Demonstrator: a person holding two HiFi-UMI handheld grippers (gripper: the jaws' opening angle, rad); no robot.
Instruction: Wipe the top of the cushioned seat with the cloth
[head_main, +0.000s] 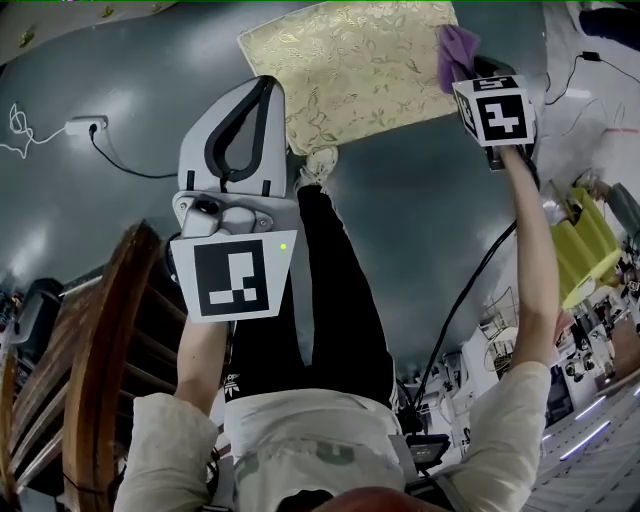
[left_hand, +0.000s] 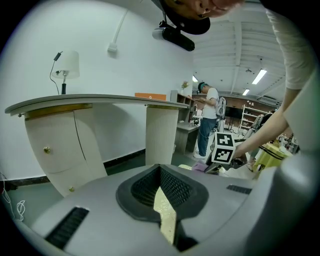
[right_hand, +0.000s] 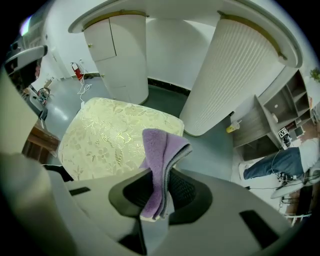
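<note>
With the left gripper (left_hand: 161, 192) clamped on the seat (head_main: 360, 70) edge and the right gripper (right_hand: 159, 192) grasping the cloth (right_hand: 162, 155), press the cloth flat and stroke evenly.

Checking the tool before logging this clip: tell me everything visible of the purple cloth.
The cloth is purple, soft and terry-like, folded into several layers. The right gripper is shut on its lower part, so the rest stands up past the jaws, its folded edge curling sideways. In the head view it lies over a corner of the cushioned seat; contact is unclear.
</note>
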